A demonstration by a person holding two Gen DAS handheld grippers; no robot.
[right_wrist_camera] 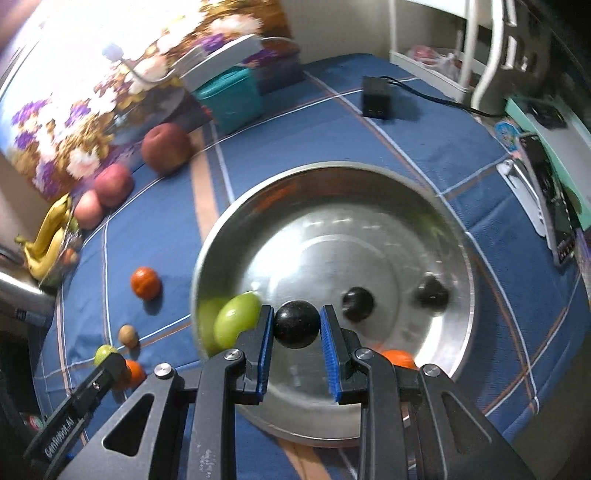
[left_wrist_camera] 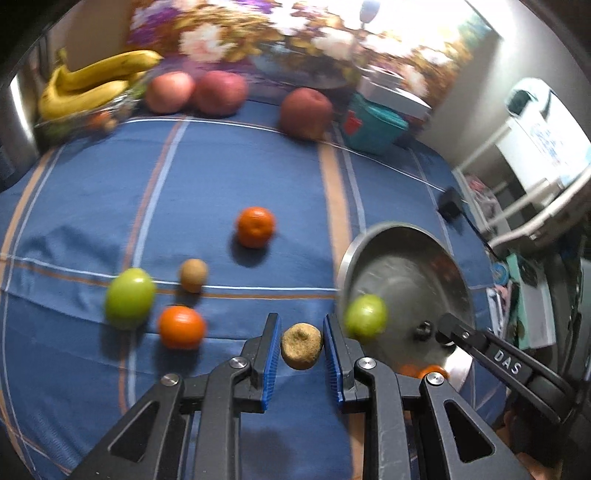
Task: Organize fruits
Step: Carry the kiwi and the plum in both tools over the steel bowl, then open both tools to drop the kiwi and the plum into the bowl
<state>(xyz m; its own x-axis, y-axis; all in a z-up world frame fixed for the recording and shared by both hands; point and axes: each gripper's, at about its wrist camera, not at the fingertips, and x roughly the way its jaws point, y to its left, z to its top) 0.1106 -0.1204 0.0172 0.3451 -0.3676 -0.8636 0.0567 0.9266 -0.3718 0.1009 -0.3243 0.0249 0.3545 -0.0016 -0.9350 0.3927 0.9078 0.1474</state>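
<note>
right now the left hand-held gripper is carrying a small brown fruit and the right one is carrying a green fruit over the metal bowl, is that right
Not quite. The left hand-held gripper does hold a small brown fruit, but the right hand-held gripper grips a round black fruit over the metal bowl. The green fruit sits beside its left finger, not between the pads. The right wrist view shows this.

dim room, fisheye bending at dark corners; the floral backdrop (left_wrist_camera: 295, 33) blows out white, fruit smear with motion blur, the steel bowl (right_wrist_camera: 424, 206) glares.
</note>
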